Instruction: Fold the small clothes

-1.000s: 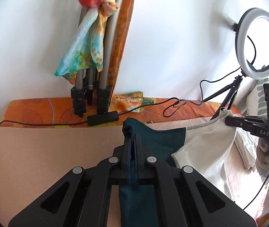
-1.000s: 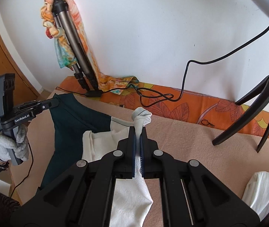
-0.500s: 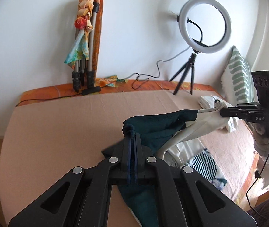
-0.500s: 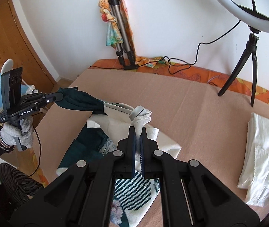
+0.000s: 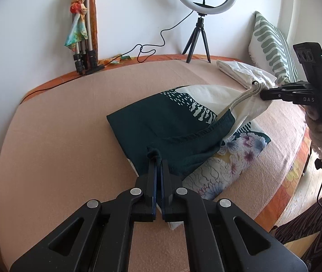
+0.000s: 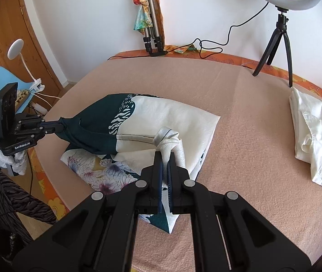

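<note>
A small garment, dark teal on one side and cream with a flower print on the other [image 5: 167, 124] [image 6: 161, 117], lies folded over on the peach bed cover. My left gripper [image 5: 158, 162] is shut on its teal corner; it also shows at the left of the right wrist view [image 6: 59, 123]. My right gripper [image 6: 165, 158] is shut on the bunched cream corner; it shows at the right of the left wrist view [image 5: 261, 94]. Both held corners hang just above the near edge of the garment.
A crumpled white shirt [image 6: 315, 136] [image 5: 244, 72] lies on the cover [image 5: 59, 136] to the right. A ring light on a tripod [image 5: 203, 22] and a folded tripod with a scarf [image 5: 82, 34] stand at the wall. A striped pillow [image 5: 272, 47] leans at the far right. Cables run along the back edge.
Both grippers have pulled back and down toward the near edge, carrying the held corners; the garment, raised before, now lies folded over itself on the cover.
</note>
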### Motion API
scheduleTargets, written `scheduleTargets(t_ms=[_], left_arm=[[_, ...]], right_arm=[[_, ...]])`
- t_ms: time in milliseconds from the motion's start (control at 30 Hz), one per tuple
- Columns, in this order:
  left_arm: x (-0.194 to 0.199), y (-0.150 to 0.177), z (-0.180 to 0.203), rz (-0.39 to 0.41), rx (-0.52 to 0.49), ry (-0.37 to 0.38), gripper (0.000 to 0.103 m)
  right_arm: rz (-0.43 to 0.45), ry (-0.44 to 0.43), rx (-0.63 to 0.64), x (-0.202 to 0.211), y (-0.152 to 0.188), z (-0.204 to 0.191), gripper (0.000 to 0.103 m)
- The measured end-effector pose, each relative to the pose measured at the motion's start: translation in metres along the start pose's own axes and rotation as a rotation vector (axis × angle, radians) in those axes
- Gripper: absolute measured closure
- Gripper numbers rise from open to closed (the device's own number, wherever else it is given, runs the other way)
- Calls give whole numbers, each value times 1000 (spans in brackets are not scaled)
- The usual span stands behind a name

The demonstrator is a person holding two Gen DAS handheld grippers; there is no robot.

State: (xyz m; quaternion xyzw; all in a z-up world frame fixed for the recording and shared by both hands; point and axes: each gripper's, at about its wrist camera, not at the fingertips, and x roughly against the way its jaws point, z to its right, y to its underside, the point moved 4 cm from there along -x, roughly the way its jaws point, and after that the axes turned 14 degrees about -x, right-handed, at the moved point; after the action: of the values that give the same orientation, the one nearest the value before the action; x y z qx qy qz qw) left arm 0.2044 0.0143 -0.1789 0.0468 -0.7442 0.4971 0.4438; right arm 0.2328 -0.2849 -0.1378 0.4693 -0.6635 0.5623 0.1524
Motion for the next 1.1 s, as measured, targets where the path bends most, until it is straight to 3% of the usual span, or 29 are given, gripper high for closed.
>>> scheduleTargets(t_ms=[133,200,267,333,433,567,700,800,900,1000,1033,1067,1100], left_arm=[[2,11,11,-32,-51,22,101],[6,17,17,-52,-90,17,100],[13,22,20,-51,-112,28,98],[20,27,24,-66,-125,40,96],[36,30,25,-45,-128,49,96],[49,22,14,-6,-60,46,95],[44,10,23,12,-89,45,95],[26,11,42,-45,-149,62,79],[6,15,56,-93,-199,75,79],[-6,19,65,-126,-231,90,79],[-9,21,66,-139,-241,89,79],[-12,24,67,-157,-252,90,79],[-15,27,68,-175,-258,93,79]], right_arm=[[-7,47,72,8,21,-4,96],[-22,53,104,13,33,-8,86],[-27,72,146,19,43,-11,65],[-25,81,160,27,49,-11,57],[-19,34,110,38,53,-10,57],[-32,46,-27,33,47,2,57],[-75,67,-130,15,51,11,57],[-91,69,-271,6,58,27,57],[-137,25,-410,-1,66,43,57],[-167,-36,-471,-6,71,46,59],[-170,-54,-486,-7,71,46,64],[-170,-74,-499,-8,71,46,83],[-179,-92,-509,-9,72,46,92]])
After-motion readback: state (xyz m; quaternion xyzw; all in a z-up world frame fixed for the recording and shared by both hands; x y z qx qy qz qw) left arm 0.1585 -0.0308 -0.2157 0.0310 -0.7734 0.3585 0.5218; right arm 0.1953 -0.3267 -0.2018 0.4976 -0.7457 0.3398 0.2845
